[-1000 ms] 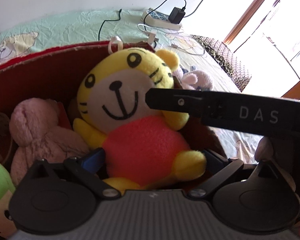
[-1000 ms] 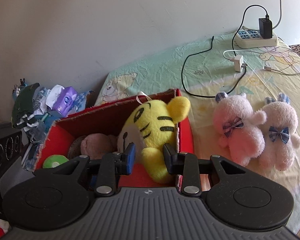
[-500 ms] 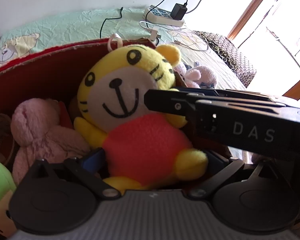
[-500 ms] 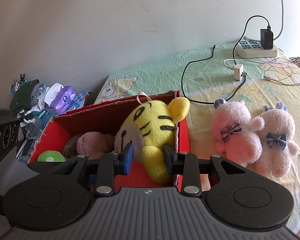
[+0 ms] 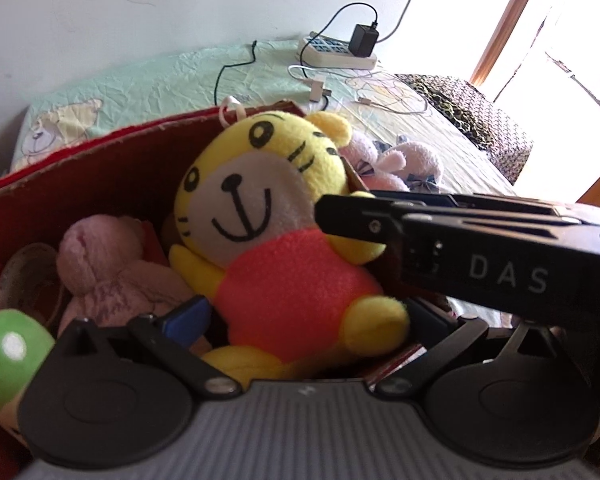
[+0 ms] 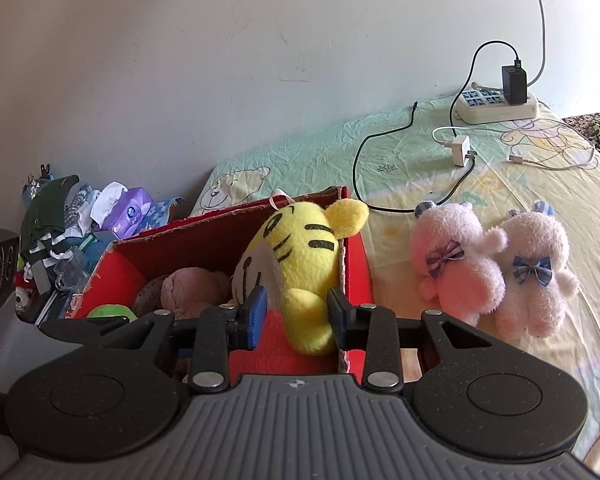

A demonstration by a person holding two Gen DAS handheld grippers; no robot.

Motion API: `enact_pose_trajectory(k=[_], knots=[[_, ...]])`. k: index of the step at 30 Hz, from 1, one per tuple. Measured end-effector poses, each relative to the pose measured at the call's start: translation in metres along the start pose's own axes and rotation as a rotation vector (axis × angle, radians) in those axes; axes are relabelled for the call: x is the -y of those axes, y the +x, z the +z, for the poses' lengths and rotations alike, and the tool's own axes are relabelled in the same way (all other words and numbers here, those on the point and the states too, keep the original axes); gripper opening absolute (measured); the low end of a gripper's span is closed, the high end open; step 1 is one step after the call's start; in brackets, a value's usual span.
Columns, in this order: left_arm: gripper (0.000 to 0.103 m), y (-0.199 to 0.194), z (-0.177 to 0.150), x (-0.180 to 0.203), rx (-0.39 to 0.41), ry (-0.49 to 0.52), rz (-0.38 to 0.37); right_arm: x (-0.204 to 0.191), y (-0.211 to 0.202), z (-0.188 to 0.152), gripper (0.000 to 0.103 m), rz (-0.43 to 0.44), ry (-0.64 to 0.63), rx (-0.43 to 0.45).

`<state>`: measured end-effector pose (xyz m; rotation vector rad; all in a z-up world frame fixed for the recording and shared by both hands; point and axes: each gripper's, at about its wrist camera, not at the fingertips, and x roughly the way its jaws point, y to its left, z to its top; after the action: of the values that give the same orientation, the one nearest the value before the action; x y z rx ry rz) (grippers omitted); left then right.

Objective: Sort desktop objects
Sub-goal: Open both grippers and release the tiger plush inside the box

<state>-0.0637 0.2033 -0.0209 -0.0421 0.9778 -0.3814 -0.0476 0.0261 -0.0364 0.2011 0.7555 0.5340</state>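
The yellow tiger plush [image 5: 284, 236] is sitting upright in the red cardboard box [image 6: 356, 264], leaning into the corner nearest the two pink bear plushes [image 6: 492, 272], which are lying side by side on the patterned sheet [image 6: 440, 148] just outside the box wall. A dusty pink plush [image 5: 108, 268] and a green ball [image 5: 8, 348] are resting deeper in the box.

The left hand-held gripper [image 5: 304, 320] is standing with its fingers apart on either side of the tiger's lower body, not pressing it. The right hand-held gripper [image 6: 296, 312] is likewise parted, its fingers flanking the tiger's arm without clear contact; in the left wrist view it is crossing in front of the tiger's shoulder.

Judgement: the tiger is placed and the release is under way. To finish well, both hand-held grippers should be drawing back along their own finger lines, keeping wide so no fabric is snagging, with the right clearing the box wall before swinging toward the pink bears. The tiger is sitting high against the rim and may be tipping out if brushed.
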Motion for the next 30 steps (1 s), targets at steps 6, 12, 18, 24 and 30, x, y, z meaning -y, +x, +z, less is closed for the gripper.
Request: enact_pose_trajectory(k=[6,12,18,24,30], knots=[[0.102,-0.007,-0.004,-0.002,0.011,-0.045,0.021,-0.001,-0.010,-0.008,0.036,0.004,-0.004,0.011],[0.102,-0.012,-0.008,0.004,0.030,-0.052,0.060,0.003,-0.018,-0.015,0.036,0.020,0.039,0.018],[0.102,-0.014,-0.012,0.006,0.044,-0.072,0.083,0.006,-0.021,-0.019,0.035,0.037,0.063,0.031],[0.102,-0.016,-0.016,0.009,0.064,-0.078,0.105,0.013,-0.020,-0.023,0.035,0.076,0.115,0.019],[0.102,-0.016,-0.018,0.012,0.078,-0.080,0.126,0.013,-0.021,-0.025,0.033,0.082,0.118,0.026]])
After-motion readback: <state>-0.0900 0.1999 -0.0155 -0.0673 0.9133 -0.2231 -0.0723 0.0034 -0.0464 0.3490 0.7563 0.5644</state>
